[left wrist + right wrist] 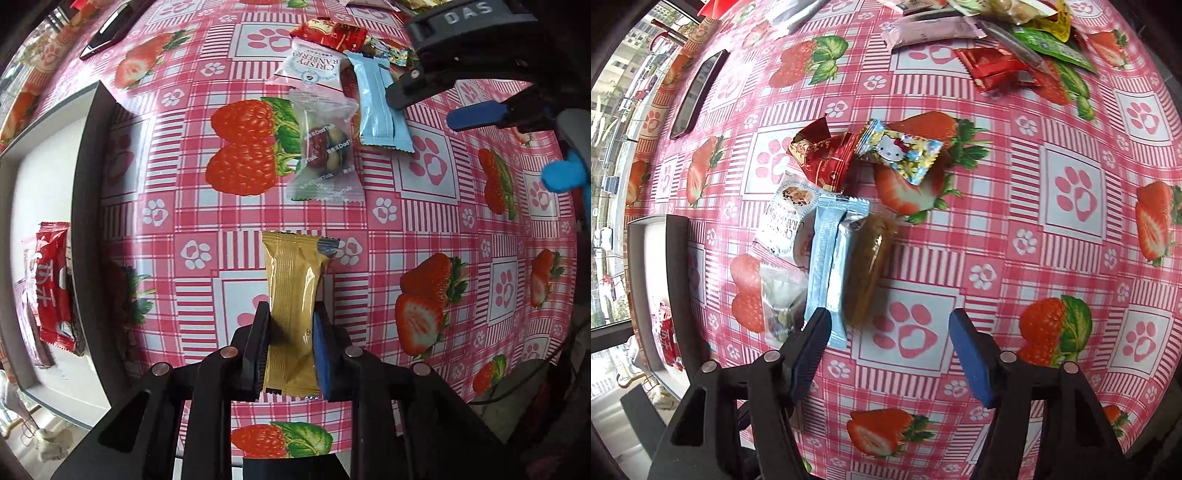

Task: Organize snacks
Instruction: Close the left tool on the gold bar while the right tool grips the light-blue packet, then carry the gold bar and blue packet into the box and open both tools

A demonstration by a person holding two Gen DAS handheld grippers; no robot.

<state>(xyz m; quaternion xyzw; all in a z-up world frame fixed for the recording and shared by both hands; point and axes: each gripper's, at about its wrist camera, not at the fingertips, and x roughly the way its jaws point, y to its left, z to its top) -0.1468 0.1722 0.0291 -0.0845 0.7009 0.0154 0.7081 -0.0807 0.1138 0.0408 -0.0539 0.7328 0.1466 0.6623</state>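
Observation:
My left gripper (pixel 291 325) is shut on a gold snack packet (pixel 293 295) and holds it above the strawberry tablecloth. Ahead lie a clear packet of nuts and dates (pixel 321 147), a light blue packet (pixel 380 103) and a white cranberry packet (pixel 314 66). My right gripper (pixel 890 321) is open and empty, just right of the light blue packet (pixel 827 266) and a brown round snack (pixel 868 266). It also shows in the left wrist view (pixel 436 99). A white box (pixel 48 206) at the left holds a red packet (pixel 51 288).
A Hello Kitty candy (pixel 901 151) and red packets (pixel 827 155) lie farther on. More snacks (pixel 993 66) pile at the far edge. A dark phone (pixel 698 96) lies at the far left. The box's dark wall (pixel 677 295) stands left of the snacks.

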